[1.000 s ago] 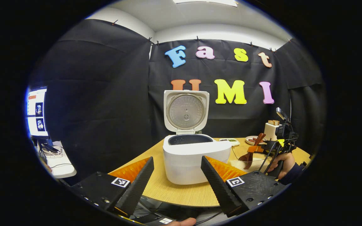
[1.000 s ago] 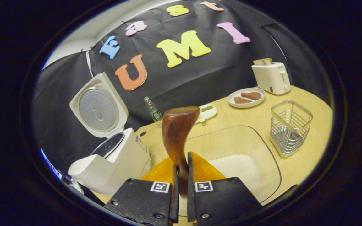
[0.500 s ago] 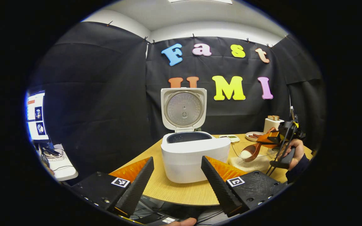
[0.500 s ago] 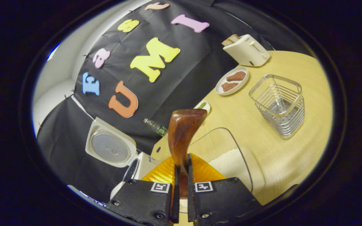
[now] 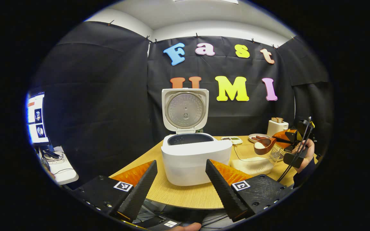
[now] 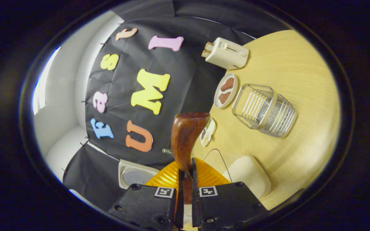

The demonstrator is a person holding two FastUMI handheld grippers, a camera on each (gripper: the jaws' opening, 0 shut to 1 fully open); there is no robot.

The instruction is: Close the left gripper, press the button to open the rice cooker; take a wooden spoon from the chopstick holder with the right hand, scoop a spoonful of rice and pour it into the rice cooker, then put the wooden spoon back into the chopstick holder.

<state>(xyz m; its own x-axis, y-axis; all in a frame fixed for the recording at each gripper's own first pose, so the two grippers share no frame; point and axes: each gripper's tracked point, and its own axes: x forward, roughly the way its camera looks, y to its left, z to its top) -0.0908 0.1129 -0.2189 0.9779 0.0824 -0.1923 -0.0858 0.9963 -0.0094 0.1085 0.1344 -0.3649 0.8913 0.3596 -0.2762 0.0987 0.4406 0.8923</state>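
Note:
The white rice cooker (image 5: 195,157) stands open on the wooden table, its lid (image 5: 185,109) upright and the dark pot showing. My left gripper (image 5: 181,183) hangs open in front of it, holding nothing. To the right, my right gripper (image 5: 285,137) holds the wooden spoon (image 5: 264,146) level above the clear rice container (image 5: 255,158), with white rice in its bowl. In the right gripper view the gripper (image 6: 185,189) is shut on the spoon's handle, and the brown spoon (image 6: 185,138) rises ahead. The wire chopstick holder (image 6: 263,110) stands on the table, with the rice (image 6: 248,175) below.
A white toaster (image 6: 226,52) and a plate with brown pieces (image 6: 225,90) sit at the table's far side. A small dish with green bits (image 6: 207,131) lies near the spoon. A monitor (image 5: 37,117) and a white side table (image 5: 59,166) stand at the left.
My right gripper has lifted the spoon out of the rice container with rice in it and rolled, so its view tilts. The left gripper has stayed open in place.

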